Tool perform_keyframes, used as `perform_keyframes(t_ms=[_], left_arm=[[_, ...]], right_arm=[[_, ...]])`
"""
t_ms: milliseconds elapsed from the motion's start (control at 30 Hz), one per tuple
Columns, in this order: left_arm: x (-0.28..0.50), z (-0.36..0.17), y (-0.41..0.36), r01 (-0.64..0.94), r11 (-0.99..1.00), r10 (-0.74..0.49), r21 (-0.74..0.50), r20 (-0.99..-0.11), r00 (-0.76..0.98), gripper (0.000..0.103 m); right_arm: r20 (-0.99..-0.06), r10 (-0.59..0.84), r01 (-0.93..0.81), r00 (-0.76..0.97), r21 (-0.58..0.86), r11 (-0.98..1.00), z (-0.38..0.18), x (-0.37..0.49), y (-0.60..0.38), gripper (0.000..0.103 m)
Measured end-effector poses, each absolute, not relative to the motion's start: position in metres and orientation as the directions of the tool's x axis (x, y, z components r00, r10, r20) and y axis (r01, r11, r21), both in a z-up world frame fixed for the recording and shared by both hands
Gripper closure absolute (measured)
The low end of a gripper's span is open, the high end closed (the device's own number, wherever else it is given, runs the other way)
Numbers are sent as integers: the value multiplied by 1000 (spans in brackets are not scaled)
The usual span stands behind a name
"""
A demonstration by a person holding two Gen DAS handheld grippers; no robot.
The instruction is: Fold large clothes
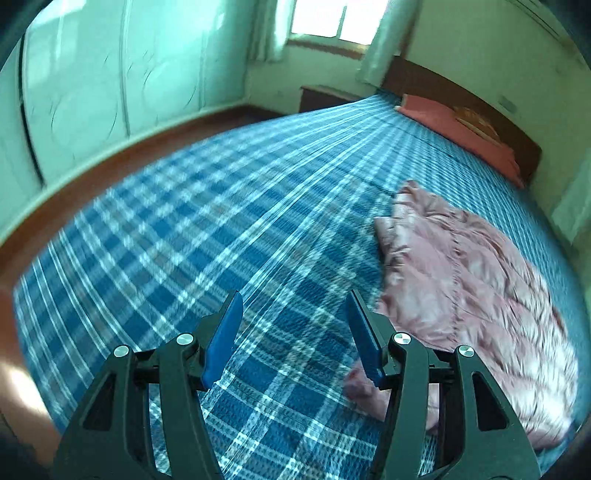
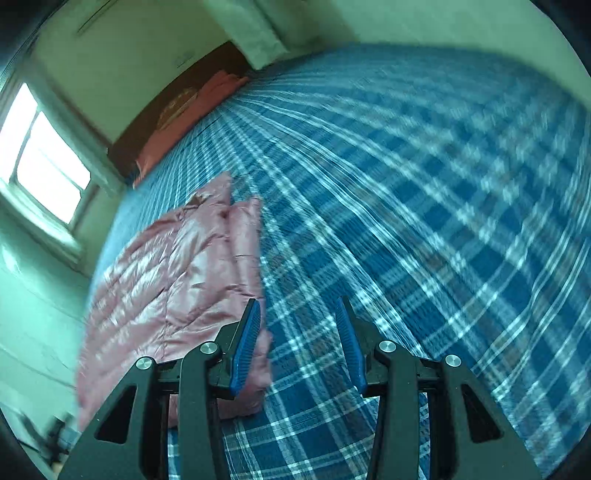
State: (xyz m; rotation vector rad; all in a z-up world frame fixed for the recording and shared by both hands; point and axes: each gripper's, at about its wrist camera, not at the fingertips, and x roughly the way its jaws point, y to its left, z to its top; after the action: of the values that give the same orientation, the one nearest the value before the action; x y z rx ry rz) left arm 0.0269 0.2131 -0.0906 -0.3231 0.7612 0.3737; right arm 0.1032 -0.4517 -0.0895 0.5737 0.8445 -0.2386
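Both hand-held grippers, left (image 1: 293,325) & right (image 2: 297,332), jaws apart w/ nothing between, above the plaid bed (image 1: 221,229); pink puffy jacket (image 1: 461,280) lies there, prob. folded (blurry).

Daylight only, coming through the window (image 1: 334,20), which is blown out white in both views, no detail in the panes. Room fairly bright, greenish-cyan cast on walls and wardrobe (image 1: 110,85). Heavy motion blur: plaid bedsheet (image 1: 221,221) smears into streaks, worst toward the far side in the right wrist view. Pink jacket (image 2: 177,273) soft, sheen catching window light, edges smeared. Tongs sharp in both views, the blue pads (image 2: 245,350) crisp. Strong fisheye bend: bed edge and floor curve, dark vignette in the corners. A bright glare patch sits on the floor at lower left of the left wrist view. Shadows faint, soft.
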Motion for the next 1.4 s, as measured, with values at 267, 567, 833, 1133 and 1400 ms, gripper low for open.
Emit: perform_keyframes(t_ms=[267, 567, 833, 1133, 1400], left_arm=[[41, -77, 148, -284, 958, 176, -38, -704, 688, 46], [80, -84, 87, -188, 982, 152, 31, -721, 676, 46], [128, -104, 34, -131, 982, 189, 136, -731, 656, 46], [148, -134, 27, -87, 979, 197, 182, -772, 604, 54], [183, -140, 20, -69, 983, 178, 171, -788, 589, 53]], right_arm=[[-755, 62, 219, 653, 268, 938, -70, 135, -373, 60], [-776, 109, 48, 622, 177, 983, -64, 191, -281, 60], [-801, 61, -26, 596, 57, 998, -78, 240, -226, 60], [-858, 78, -30, 507, 73, 997, -106, 263, -225, 60], [-871, 71, -28, 487, 66, 997, -120, 304, -219, 60]])
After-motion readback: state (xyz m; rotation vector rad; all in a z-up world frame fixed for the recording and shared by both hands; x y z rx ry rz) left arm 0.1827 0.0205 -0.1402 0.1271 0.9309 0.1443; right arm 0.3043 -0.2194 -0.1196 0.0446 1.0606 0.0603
